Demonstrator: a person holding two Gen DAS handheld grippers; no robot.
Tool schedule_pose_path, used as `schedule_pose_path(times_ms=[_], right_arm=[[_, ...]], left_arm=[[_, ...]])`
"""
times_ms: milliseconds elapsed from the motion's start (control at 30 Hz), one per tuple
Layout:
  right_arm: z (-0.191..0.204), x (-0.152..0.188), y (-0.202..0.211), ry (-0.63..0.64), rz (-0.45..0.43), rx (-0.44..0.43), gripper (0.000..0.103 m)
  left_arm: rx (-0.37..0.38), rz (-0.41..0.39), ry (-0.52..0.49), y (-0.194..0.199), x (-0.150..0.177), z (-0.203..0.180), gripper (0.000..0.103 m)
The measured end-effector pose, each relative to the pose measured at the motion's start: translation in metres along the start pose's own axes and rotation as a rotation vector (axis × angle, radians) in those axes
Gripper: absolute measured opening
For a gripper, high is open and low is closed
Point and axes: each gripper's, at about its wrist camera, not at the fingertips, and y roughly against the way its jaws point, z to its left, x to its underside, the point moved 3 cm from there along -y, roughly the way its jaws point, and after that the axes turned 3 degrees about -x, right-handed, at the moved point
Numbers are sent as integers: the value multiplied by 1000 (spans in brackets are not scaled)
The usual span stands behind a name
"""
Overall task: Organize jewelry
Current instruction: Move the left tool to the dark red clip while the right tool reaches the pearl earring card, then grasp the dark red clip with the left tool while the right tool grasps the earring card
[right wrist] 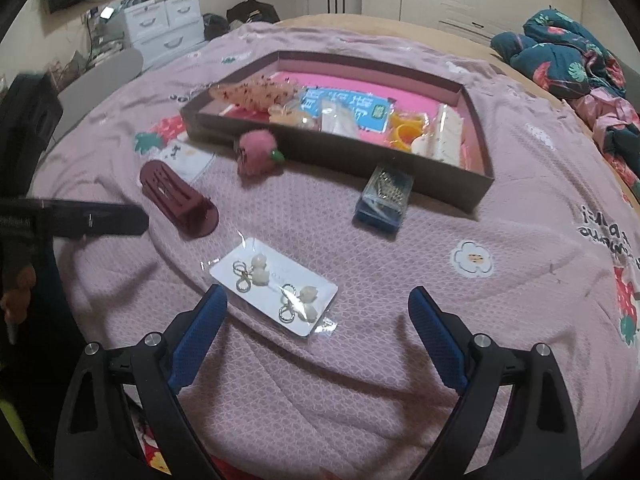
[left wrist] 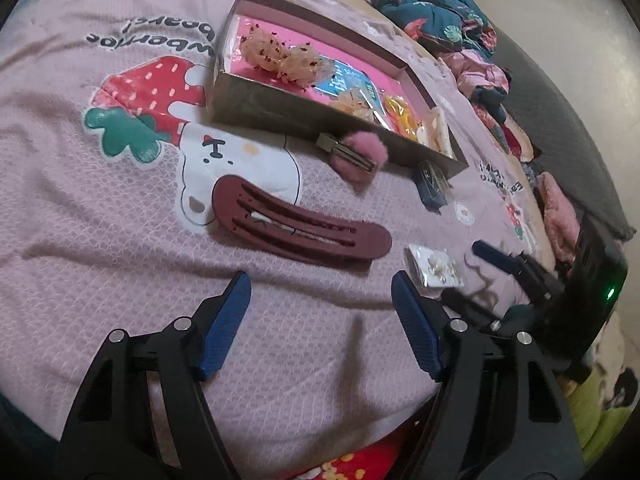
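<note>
A shallow brown box (left wrist: 280,108) with a pink floor holds hair ties, a blue packet and a yellow clip; it also shows in the right wrist view (right wrist: 476,128). On the pink blanket lie a dark red hair clip (left wrist: 300,226), a pink pompom clip (left wrist: 352,156), a small blue box of pins (right wrist: 384,200) and an earring card (right wrist: 276,286). My left gripper (left wrist: 320,284) is open just short of the red clip (right wrist: 180,196). My right gripper (right wrist: 316,300) is open around the near end of the earring card, above it.
A heap of dark floral and pink clothes (right wrist: 568,56) lies at the bed's far right. White drawers (right wrist: 164,24) stand beyond the bed at the left. The other gripper (right wrist: 80,216) shows at the left edge of the right wrist view.
</note>
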Motion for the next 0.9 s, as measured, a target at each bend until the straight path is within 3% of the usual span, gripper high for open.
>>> schedule_pose_path(times_ms=[200, 400, 467, 567, 733, 900], right_arm=[[5, -3, -15, 31, 6, -8, 90], [1, -10, -28, 8, 8, -29, 79], [1, -11, -29, 6, 2, -36, 67], [2, -13, -29, 5, -8, -37, 58], [-1, -12, -24, -13, -24, -47, 55], [-7, -11, -17, -48, -41, -55, 55]], left_arm=[[14, 3, 27, -14, -17, -3, 66], [12, 0, 46, -26, -31, -4, 69], [-4, -2, 34, -31, -36, -7, 70], [-40, -5, 2, -38, -42, -12, 70], [-135, -13, -99, -47, -43, -26, 70], [-227, -34, -183, -48, -37, -28, 49]])
